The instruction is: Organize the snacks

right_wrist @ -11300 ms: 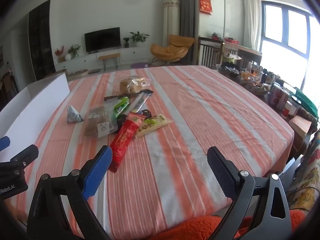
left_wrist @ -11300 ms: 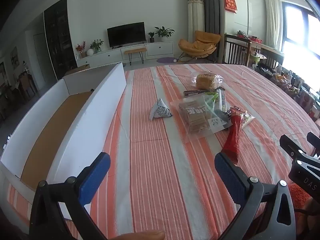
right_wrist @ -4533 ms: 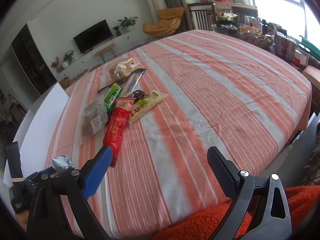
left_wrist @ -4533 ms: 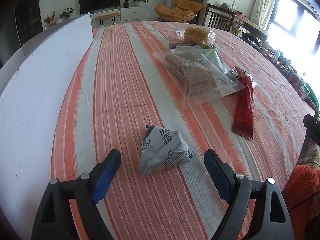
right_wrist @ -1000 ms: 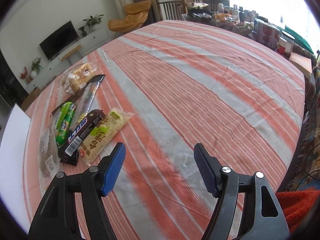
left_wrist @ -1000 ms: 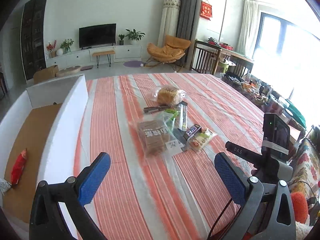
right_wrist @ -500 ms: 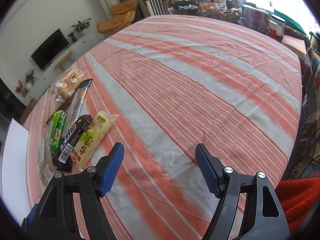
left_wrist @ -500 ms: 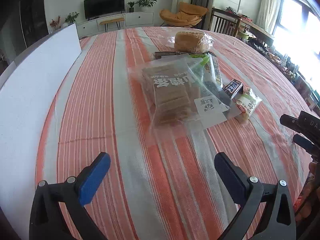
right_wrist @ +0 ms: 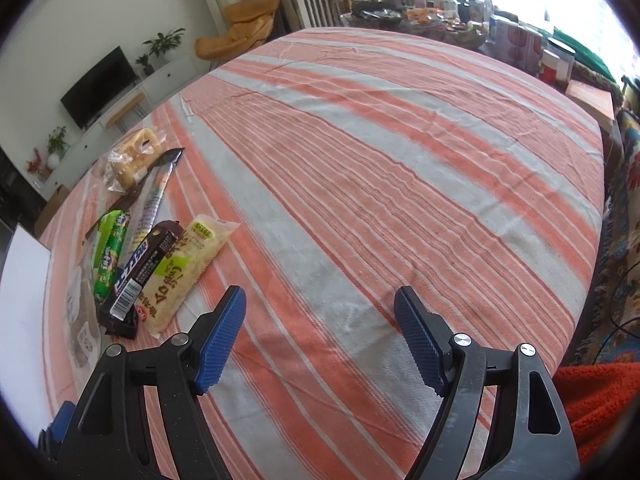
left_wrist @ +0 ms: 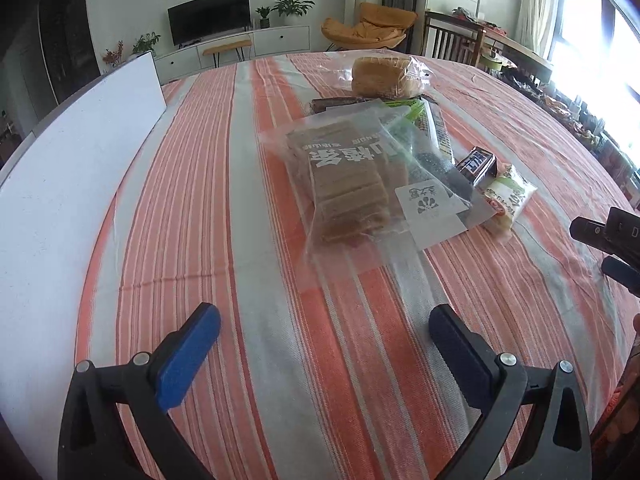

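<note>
The left gripper [left_wrist: 324, 344] is tilting down at the striped tablecloth [left_wrist: 248, 184] with its jaws wide and empty, the white box [left_wrist: 68, 184] off to its left and the clear bag of biscuits [left_wrist: 344, 184] ahead and slightly right, so it is probably best to ease forward low and straddle the bag's near edge before pinching. The right gripper [right_wrist: 320, 320] is also angling downward, its jaws opening with only cloth between them, while the pale snack packet [right_wrist: 188, 268] and dark bar [right_wrist: 140, 268] are lying ahead to its left.
</note>
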Available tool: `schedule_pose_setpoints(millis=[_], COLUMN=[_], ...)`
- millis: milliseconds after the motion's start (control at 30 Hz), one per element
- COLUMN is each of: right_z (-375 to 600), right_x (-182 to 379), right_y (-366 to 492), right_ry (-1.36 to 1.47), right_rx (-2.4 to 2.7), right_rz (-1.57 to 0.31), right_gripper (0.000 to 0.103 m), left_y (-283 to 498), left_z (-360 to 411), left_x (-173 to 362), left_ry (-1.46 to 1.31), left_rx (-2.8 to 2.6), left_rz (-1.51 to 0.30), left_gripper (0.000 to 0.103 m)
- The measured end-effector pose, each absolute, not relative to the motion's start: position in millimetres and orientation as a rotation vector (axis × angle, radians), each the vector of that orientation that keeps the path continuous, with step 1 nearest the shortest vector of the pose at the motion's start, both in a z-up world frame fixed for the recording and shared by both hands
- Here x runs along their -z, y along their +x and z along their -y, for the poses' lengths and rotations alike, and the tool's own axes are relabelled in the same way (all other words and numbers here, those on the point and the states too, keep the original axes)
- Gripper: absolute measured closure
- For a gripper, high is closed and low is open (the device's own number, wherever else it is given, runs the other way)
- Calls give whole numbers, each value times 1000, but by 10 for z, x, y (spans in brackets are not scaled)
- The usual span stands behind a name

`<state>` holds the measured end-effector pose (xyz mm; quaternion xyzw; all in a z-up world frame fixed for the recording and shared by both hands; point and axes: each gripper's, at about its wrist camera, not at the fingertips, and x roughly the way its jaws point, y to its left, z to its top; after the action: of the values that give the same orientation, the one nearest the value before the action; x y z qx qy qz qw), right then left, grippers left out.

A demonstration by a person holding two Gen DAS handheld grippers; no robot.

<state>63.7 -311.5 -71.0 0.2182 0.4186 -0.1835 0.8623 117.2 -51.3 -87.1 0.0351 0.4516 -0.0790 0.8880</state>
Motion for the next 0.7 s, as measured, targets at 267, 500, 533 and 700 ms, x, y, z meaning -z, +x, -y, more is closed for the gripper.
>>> schedule_pose_setpoints(millis=[267, 500, 533, 700], right_z=[3086, 3080, 3081, 3083], right_x=[719, 719, 719, 717], right_y=[659, 657, 658, 657], right_ry=[440, 441, 441, 440], right_rx=[385, 384, 385, 385], right_rz=[-887, -887, -887, -888], right_gripper=[21, 21, 21, 21], left_y=[1172, 1170, 1170, 1170], left_z=[511, 511, 510, 508], left_x=[872, 872, 872, 873], left_ry=[74, 74, 74, 74], left_rx=[164, 164, 164, 164], left_rz=[-938, -938, -938, -937], left_gripper=[0, 0, 0, 0])
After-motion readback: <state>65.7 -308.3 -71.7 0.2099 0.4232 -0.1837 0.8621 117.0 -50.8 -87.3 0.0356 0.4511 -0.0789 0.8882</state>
